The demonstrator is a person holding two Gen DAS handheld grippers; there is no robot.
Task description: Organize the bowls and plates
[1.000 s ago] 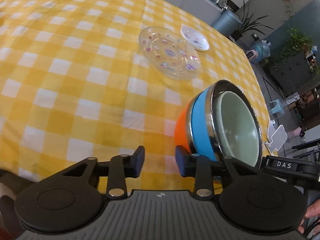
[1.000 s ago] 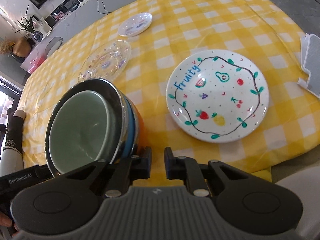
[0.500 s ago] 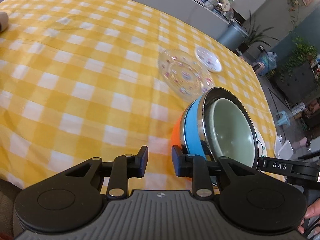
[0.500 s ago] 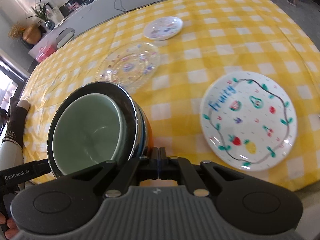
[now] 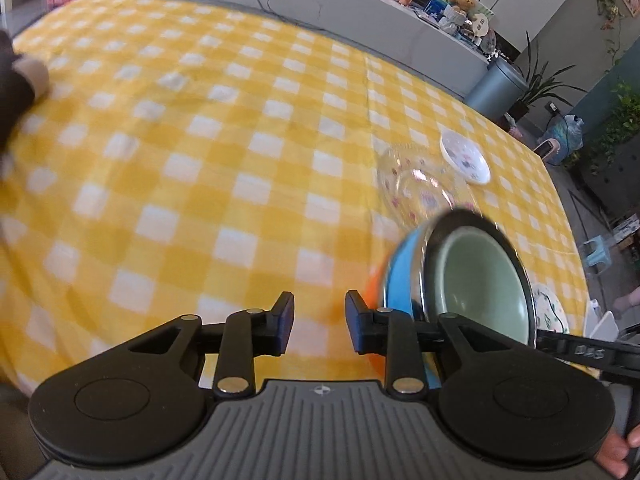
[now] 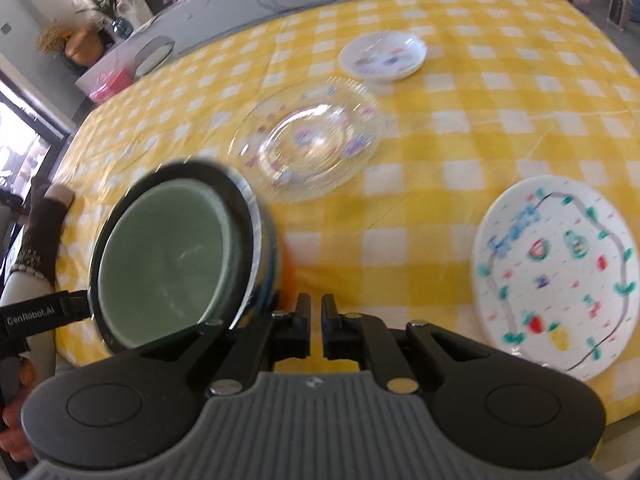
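Note:
A stack of nested bowls (image 6: 172,248) stands near the front table edge: a pale green bowl inside a steel-rimmed blue one over an orange one; it also shows in the left wrist view (image 5: 472,280). My left gripper (image 5: 318,326) is open and empty, just left of the stack. My right gripper (image 6: 316,330) is nearly shut with a thin gap, holds nothing, and is just right of the stack. A clear glass plate (image 6: 308,140) lies behind the stack, a small white plate (image 6: 382,58) farther back, and a white fruit-pattern plate (image 6: 556,272) at the right.
A yellow checked tablecloth (image 5: 200,160) covers the round table. The glass plate (image 5: 416,188) and small plate (image 5: 464,156) also show in the left wrist view. A counter, a bin and plants stand beyond the table. A person's sleeve lies at the left edge.
Both grippers have pulled back and tilted up, so more of the table shows. The right gripper closed half a second ago and now shows a thin gap. The left gripper opened slightly.

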